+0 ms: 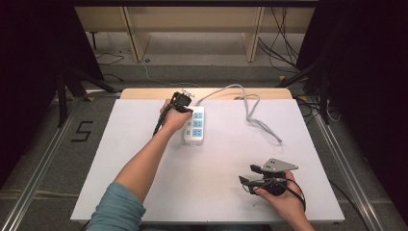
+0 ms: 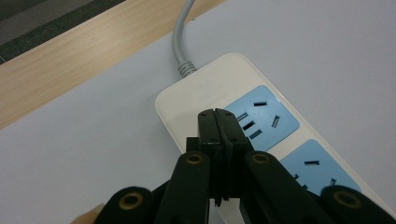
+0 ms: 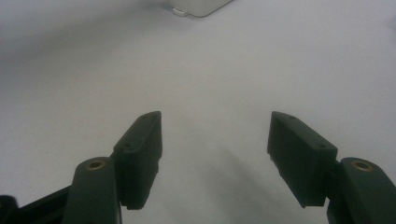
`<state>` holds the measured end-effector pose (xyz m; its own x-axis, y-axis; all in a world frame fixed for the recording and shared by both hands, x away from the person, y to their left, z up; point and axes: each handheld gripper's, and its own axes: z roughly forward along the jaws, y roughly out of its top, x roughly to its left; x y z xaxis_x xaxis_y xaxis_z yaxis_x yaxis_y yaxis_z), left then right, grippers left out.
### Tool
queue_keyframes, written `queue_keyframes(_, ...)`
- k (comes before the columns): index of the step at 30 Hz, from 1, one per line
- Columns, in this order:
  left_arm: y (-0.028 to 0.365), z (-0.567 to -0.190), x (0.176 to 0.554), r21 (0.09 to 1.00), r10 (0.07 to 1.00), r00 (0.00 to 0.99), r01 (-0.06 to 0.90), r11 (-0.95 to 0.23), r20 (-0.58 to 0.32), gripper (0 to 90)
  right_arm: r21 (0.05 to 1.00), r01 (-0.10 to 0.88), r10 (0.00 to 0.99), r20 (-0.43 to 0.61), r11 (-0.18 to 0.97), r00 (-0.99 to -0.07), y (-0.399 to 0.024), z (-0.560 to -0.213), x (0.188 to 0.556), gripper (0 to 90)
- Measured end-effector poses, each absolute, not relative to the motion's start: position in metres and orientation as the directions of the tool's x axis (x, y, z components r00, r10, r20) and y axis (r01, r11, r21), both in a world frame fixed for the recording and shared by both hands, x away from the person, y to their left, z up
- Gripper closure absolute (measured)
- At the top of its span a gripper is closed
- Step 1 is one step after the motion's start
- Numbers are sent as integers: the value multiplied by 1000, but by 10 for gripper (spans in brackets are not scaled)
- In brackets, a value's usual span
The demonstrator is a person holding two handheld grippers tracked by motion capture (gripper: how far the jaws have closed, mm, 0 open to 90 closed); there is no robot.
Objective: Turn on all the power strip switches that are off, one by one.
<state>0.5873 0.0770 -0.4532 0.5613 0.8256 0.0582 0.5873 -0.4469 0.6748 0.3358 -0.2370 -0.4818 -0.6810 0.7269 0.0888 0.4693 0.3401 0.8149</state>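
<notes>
A person works a white plastic power strip with three pale blue socket panels, which lies flat toward the far edge of the white tabletop, a little left of the middle, its length running from the far edge toward the near one. The left gripper is pressed down on the strip's far end, its two black jaws brought fully together with nothing between them, so the closed tip works like a single blunt finger; it rests on the white casing right at the edge of the first blue panel, near where the grey cable enters. That placement suggests a push on a switch or a steadying press rather than any attempt to lift, though no button can be made out under the tip. The cable loops away across the far right part of the tabletop and off its far edge, lying slack, so nothing tugs the strip out of line. The right gripper waits well apart, near the near right corner, held low over bare tabletop with its jaws spread wide and empty, apparently parked out of the way and ready to take something. In the right gripper view a corner of the strip shows far ahead beyond the open jaws.
</notes>
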Motion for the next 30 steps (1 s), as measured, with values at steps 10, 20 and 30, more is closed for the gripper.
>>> queue_keyframes(10,75,-454,587,665,825,560,590,-458,71,899,816,469,727,90,338,-680,-237,-482,336,365)
queue_keyframes(20,74,-454,589,652,835,547,613,-447,59,900,814,469,725,89,342,-683,-237,-482,336,365)
queue_keyframes(30,76,-454,586,644,828,557,607,-465,73,899,816,466,726,85,342,-682,-236,-481,335,365)
